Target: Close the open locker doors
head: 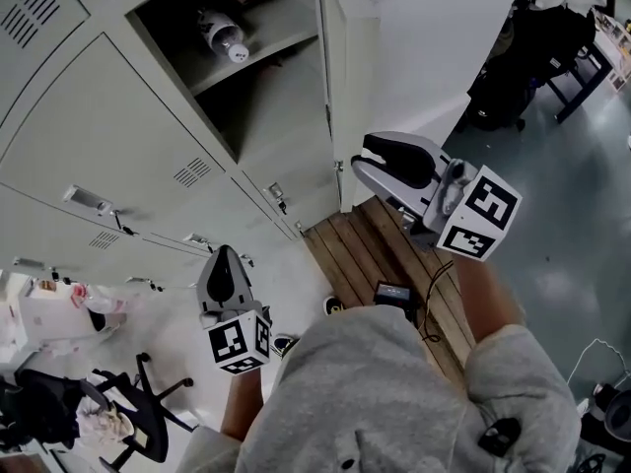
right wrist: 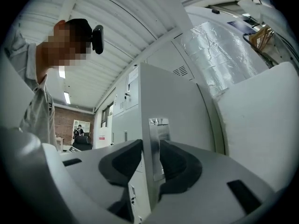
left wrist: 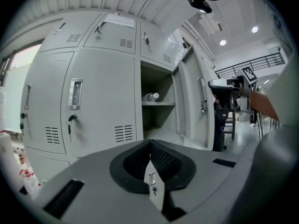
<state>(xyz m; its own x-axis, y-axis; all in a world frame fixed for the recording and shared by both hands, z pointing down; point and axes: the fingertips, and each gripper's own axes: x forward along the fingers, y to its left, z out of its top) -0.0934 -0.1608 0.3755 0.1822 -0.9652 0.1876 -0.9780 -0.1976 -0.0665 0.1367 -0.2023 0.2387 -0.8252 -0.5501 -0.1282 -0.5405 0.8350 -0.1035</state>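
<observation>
One locker [head: 266, 97] stands open among shut grey lockers, with a white bottle [head: 225, 35] on its shelf. Its door [head: 333, 87] swings out to the right. In the right gripper view the door's free edge [right wrist: 150, 171] with its metal latch plate [right wrist: 156, 146] runs between the pads, and my right gripper [right wrist: 152, 143] is shut on that edge. In the head view that gripper [head: 363, 161] sits at the door's lower part. My left gripper [head: 223, 254] hangs lower left in front of the shut lockers, its jaws together and holding nothing. The left gripper view shows the open locker [left wrist: 156, 101] ahead.
A slatted wooden bench [head: 385, 254] stands below the open door with a small black device [head: 394, 294] on it. A black office chair [head: 138, 412] is at lower left. Black bags [head: 513, 57] sit at upper right. A white block [right wrist: 261, 125] lies beyond the door.
</observation>
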